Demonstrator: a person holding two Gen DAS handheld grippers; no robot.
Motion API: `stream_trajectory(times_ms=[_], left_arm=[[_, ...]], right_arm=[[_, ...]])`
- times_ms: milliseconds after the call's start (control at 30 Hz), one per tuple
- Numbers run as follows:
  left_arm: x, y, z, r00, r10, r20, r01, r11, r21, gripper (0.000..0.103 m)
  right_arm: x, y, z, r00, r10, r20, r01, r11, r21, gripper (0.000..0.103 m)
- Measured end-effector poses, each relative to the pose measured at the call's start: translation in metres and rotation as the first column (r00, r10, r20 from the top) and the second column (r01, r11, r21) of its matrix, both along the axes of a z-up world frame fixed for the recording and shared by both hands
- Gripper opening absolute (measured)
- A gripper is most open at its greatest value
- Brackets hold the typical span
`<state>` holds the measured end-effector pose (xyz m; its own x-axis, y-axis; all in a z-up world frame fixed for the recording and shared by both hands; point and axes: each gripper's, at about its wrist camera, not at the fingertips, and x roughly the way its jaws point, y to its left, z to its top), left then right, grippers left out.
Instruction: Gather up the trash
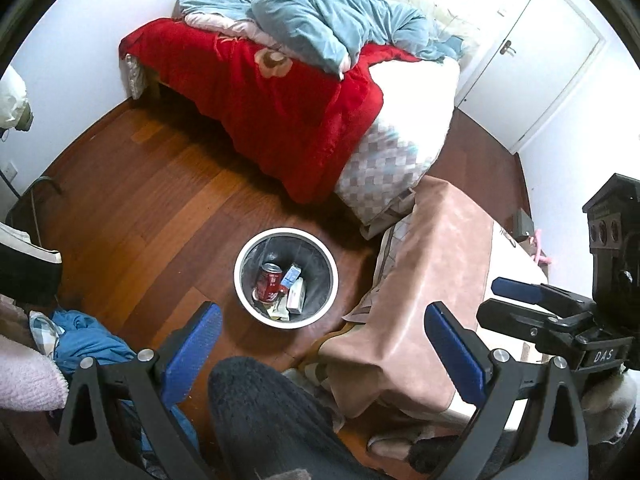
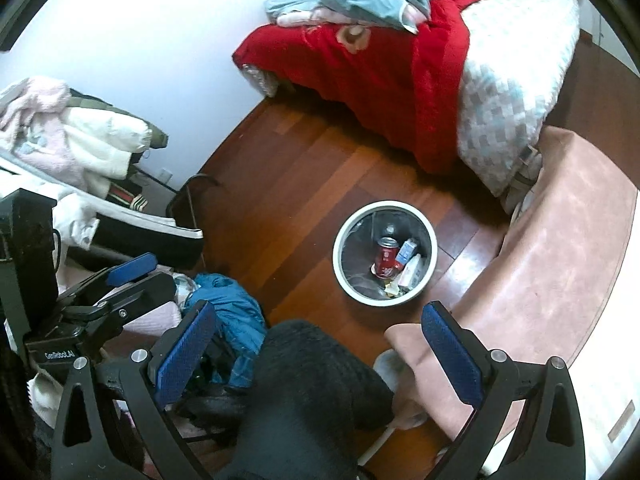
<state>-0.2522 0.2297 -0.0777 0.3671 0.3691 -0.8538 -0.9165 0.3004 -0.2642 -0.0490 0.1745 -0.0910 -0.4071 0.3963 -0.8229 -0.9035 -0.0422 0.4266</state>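
Wooden floor [image 1: 160, 208] spreads below both grippers: left gripper [image 1: 320, 344] and right gripper [image 2: 316, 344] have jaws wide apart, holding nothing. Beyond, the trash bin [image 1: 245, 258] holds a red can [image 1: 271, 282] and cartons, near the bed's [image 1: 412, 104] foot corner.

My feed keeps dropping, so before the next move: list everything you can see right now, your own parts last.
trash bin: one, white rim and grey inside, standing on the floor between bed and table.
soda can: one, red, inside the bin.
cartons: at least two, blue-white and white, inside the bin beside the can.
bed: one, checked sheet, against the far wall.
red blanket: one, draped over the bed's edge.
blue duvet: one, bunched on top of the bed.
table cover: one, pinkish-tan, right of the bin.
blue garment: one, heaped on the floor left of the bin.
door: one, white, far right.
left claw: open, empty.
right claw: open, empty.
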Motion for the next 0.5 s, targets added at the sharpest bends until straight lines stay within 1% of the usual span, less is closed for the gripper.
stream_trajectory(times_ms=[200, 500], left_arm=[[-0.004, -0.009, 0.009, 1.0, 0.001, 0.016, -0.001, 1.0, 0.0, 0.103], [-0.006, -0.011, 0.009, 0.999, 0.0, 0.033, 0.001, 1.0, -0.017, 0.103]], right_arm=[[-0.005, -0.007, 0.018, 1.0, 0.029, 0.013, -0.029, 0.999, 0.019, 0.103], [-0.005, -0.005, 0.021, 0.999, 0.041, 0.013, -0.041, 0.999, 0.013, 0.103]])
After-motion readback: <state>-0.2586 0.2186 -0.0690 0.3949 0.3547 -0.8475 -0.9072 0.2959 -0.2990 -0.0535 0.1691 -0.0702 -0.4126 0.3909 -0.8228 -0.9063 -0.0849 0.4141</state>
